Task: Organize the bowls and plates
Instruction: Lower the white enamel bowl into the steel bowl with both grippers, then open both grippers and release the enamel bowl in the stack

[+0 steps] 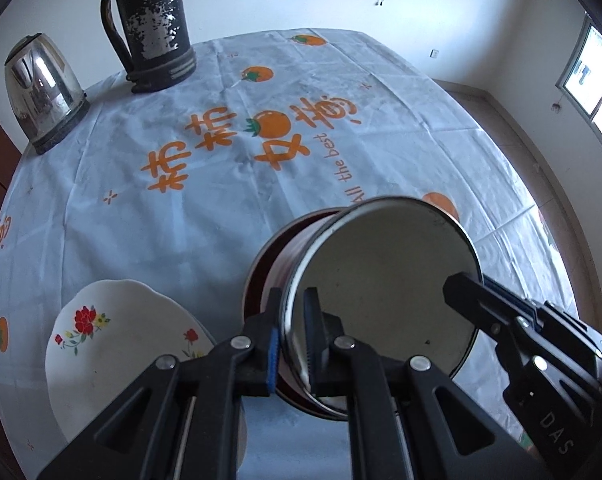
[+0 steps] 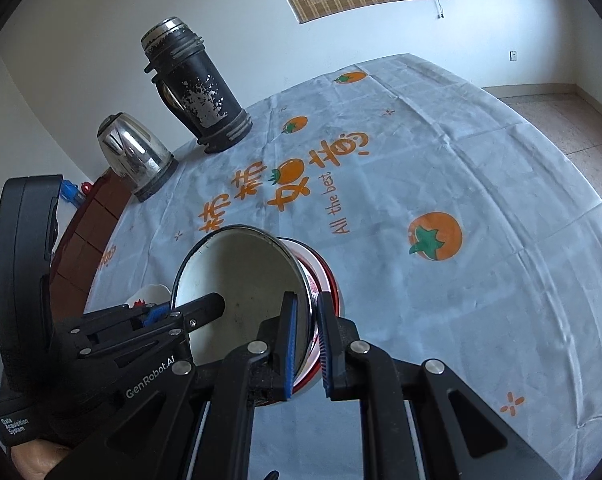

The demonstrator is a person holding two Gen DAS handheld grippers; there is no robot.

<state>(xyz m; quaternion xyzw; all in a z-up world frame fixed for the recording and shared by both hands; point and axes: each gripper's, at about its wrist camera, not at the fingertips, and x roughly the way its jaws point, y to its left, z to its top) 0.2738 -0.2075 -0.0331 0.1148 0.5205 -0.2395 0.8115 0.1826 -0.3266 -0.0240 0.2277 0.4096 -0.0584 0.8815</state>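
Left wrist view: left gripper (image 1: 291, 336), lower centre of the frame, fingers drawn narrow and clamped across the near rim of the enamel bowl (image 1: 385, 276), one pad outside the wall and one inside. The bowl sits tilted, its pale inside facing the lens, its base dropping into the red-rimmed bowl (image 1: 261, 264) that shows as a dark arc behind and to its left. Right gripper (image 1: 461, 300) enters from the lower right, its tip over the same bowl's opposite rim; whether it pinches cannot be told from here. Flowered plate (image 1: 113, 344), lower left, flat on the tablecloth (image 1: 181, 220), just beside the bowls. Upper left: steel kettle (image 1: 41, 92) and black thermos (image 1: 153, 28), well apart from the work. Right wrist view: right gripper (image 2: 307, 336), lower centre, fingers narrow, straddling the right-hand rims of the bowls; the pads appear to bear on the rim, though contact is hard to confirm. Enamel bowl (image 2: 237, 276) leans toward frame left, with the red-rimmed bowl (image 2: 325, 272) beneath and to its right. Left gripper (image 2: 205, 304) reaches in from the left over the bowl's mouth. Judgement: the two rim grips lie across from each other, so the line between them serves as the tilt axis; nesting calls for levelling the enamel bowl down into the red one.
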